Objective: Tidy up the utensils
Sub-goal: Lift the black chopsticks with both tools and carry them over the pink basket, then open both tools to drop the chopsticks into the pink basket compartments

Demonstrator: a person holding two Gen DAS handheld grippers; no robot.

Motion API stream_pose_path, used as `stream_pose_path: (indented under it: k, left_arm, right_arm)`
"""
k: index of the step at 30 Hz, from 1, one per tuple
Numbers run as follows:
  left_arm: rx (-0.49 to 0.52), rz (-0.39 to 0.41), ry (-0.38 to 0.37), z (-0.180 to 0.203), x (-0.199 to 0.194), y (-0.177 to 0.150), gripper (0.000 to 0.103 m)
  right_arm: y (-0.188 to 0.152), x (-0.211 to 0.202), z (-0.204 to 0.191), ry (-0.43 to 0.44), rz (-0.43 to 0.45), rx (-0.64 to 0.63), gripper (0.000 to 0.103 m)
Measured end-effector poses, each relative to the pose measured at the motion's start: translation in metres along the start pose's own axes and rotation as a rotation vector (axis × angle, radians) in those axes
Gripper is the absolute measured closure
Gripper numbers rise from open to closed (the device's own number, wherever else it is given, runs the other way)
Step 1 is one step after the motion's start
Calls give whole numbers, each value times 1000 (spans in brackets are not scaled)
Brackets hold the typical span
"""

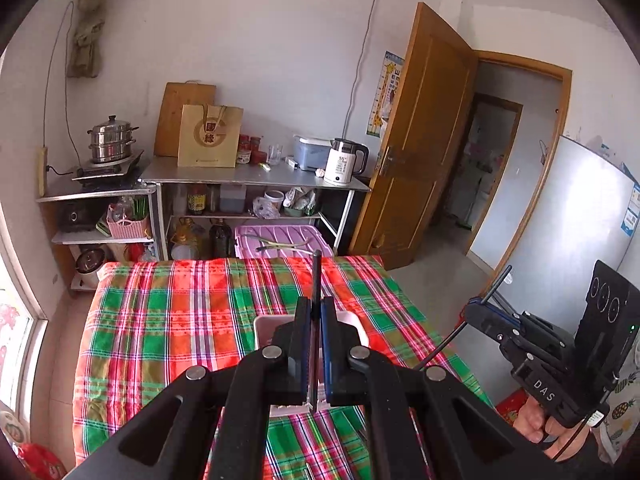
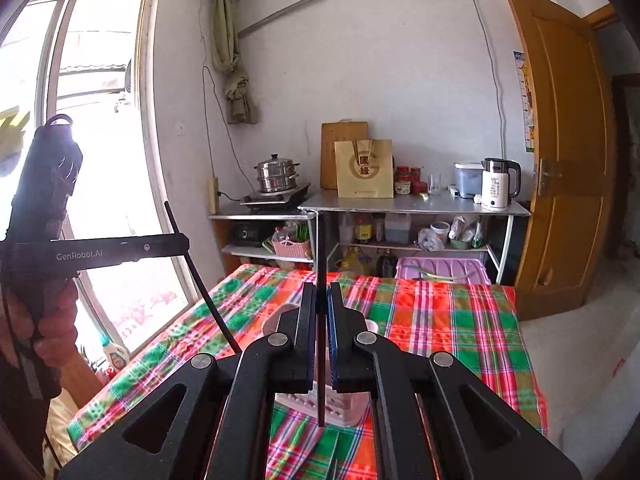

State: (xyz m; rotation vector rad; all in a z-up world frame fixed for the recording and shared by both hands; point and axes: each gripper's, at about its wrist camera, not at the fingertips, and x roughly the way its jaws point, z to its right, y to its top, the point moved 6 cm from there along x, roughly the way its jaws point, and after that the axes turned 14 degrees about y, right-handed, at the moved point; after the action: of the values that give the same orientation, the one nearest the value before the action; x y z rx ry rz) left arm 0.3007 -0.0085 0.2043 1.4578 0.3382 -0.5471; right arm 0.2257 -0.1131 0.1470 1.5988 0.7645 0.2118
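We hold one thin black chopstick (image 1: 316, 276) in our left gripper (image 1: 316, 312), its jaws pinched tight on it so the stick stands upright, its tip rising above the fingers. Our right gripper (image 2: 321, 300) clamps a second chopstick (image 2: 320, 248) the same way: slim, dark, straight, matte. Both hang over the plaid tablecloth (image 1: 168, 320), above a pale plastic container (image 1: 266, 326) sitting on the table just beneath the fingers.
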Motion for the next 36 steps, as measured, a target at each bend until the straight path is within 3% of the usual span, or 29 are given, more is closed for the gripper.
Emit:
stream_pose_path:
  k: [5, 13, 20, 27, 36]
  left_arm:
    - [-19, 41, 18, -13, 2, 25, 99]
    - [-47, 16, 21, -28, 42, 25, 99]
    - [-66, -24, 4, -35, 80, 9, 99]
    - [-76, -114, 1, -38, 126, -16, 99]
    - [-105, -152, 22, -51, 146, -32, 98]
  right_arm:
    - [20, 16, -4, 20, 62, 15, 98]
    - [23, 55, -2, 43, 85, 56, 98]
    - [-1, 86, 7, 41, 31, 86, 98]
    - [-30, 110, 26, 29, -37, 139, 98]
    - [-46, 120, 40, 34, -92, 168, 98]
